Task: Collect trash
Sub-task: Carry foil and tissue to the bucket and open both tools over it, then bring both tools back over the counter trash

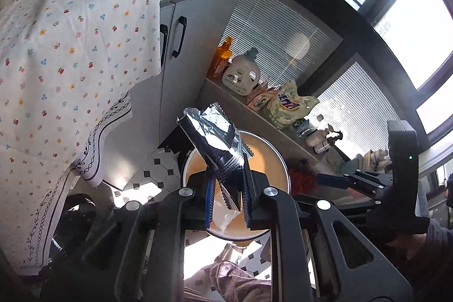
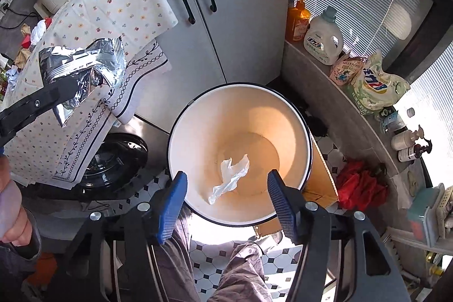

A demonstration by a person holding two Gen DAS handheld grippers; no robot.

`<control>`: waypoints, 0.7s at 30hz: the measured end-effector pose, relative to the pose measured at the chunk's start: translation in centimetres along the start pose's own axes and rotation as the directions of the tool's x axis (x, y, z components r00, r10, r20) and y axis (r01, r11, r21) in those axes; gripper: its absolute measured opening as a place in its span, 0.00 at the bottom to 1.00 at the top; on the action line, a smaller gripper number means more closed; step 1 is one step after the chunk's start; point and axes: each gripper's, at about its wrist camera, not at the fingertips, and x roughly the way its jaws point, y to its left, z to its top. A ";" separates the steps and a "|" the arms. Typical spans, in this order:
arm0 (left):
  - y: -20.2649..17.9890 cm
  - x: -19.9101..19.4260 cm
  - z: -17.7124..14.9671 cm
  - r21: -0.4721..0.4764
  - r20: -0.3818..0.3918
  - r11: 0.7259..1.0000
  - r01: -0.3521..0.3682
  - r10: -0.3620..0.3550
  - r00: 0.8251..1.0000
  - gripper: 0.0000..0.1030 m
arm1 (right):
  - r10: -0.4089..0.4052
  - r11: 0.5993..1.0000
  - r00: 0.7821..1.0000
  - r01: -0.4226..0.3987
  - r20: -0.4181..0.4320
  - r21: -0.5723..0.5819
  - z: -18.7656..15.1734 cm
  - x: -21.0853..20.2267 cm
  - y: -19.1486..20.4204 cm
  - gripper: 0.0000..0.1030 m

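My left gripper [image 1: 228,188] is shut on a crumpled silver foil wrapper [image 1: 218,137] and holds it in the air above the white round bin [image 1: 279,157]. In the right wrist view the wrapper [image 2: 82,70] and the left gripper hang at the left, beside the tablecloth, left of the bin [image 2: 181,120]. My right gripper [image 2: 228,197] is open and empty, just above the bin's near rim. A clear plastic scrap [image 2: 230,177] lies on the bin's floor; it also shows in the left wrist view [image 1: 222,217].
A table with a floral cloth [image 2: 113,7] stands at the left, with more litter [image 2: 25,41] on its far side. Grey cabinet doors [image 2: 226,7] are behind the bin. A ledge [image 2: 354,115] at the right carries detergent bottles and bags. A red cloth [image 2: 359,186] and a cardboard box [image 2: 322,183] lie by the bin.
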 end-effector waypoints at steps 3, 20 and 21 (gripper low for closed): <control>-0.7 1.8 -0.3 0.020 -0.035 1.000 0.016 -0.016 0.999 0.16 | -0.031 0.999 0.999 0.031 0.010 0.040 -0.5 -1.0 -1.5 0.59; -4.4 5.6 0.1 0.081 -0.132 0.991 0.104 -0.093 0.987 0.69 | -0.212 0.952 0.971 0.180 0.111 0.248 -2.5 -6.9 -7.8 0.88; -4.2 5.2 0.4 0.076 -0.123 0.992 0.101 -0.092 0.988 0.72 | -0.214 0.951 0.970 0.180 0.115 0.252 -2.5 -7.0 -7.7 0.88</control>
